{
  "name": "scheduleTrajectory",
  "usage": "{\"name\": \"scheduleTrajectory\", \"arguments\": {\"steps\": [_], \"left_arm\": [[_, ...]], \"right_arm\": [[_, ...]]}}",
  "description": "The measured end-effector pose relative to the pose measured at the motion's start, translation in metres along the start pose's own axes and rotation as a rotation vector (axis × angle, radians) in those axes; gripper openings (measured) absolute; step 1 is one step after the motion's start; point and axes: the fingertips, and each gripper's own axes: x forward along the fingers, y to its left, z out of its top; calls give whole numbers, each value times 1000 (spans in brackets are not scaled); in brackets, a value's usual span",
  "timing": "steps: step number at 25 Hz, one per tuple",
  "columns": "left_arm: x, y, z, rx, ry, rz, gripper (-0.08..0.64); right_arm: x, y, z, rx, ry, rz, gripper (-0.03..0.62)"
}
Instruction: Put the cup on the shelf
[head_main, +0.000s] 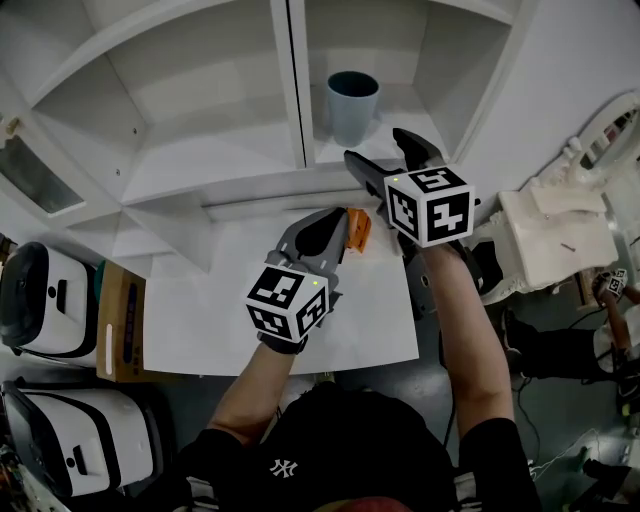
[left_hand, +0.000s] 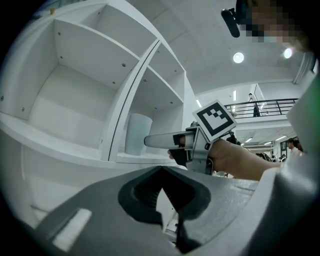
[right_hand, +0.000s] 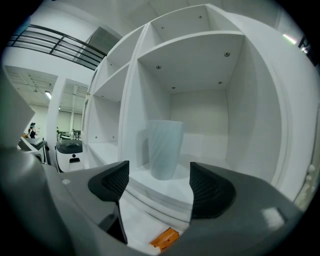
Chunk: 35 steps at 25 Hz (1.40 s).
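The pale cup (head_main: 352, 100) is standing upright in a shelf (head_main: 220, 150) compartment; it is looking light, stiff and ribbed, best taken around its middle. The right gripper (head_main: 378, 148) is hovering just before it with fingers apart and empty, and the left gripper (head_main: 328, 225) is holding its fingers closed on nothing.

Blue-grey ribbed cup (head_main: 352, 100), white shelf (head_main: 250, 186), orange packet (head_main: 358, 228), white table (head_main: 220, 320)
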Motion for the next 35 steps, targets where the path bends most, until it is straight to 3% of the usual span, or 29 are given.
{"name": "scheduleTrajectory", "arguments": {"steps": [9,17,27,33,35], "left_arm": [[-12,-27,-3,3,5,23,0],[-23,-43,-6,1,5,52,0],[-38,-67,-12,7,14,89,0],[-48,-81,-18,-2,18,102,0],[-51,-84,-19,-3,19,107,0]], "right_arm": [[-36,13,-4,21,-54,44,313],[-69,27,-15,38,-96,86,202],[-108,46,-38,68,-112,148,126],[-128,56,-56,72,-95,167,24],[-133,59,-62,74,-87,176,23]]}}
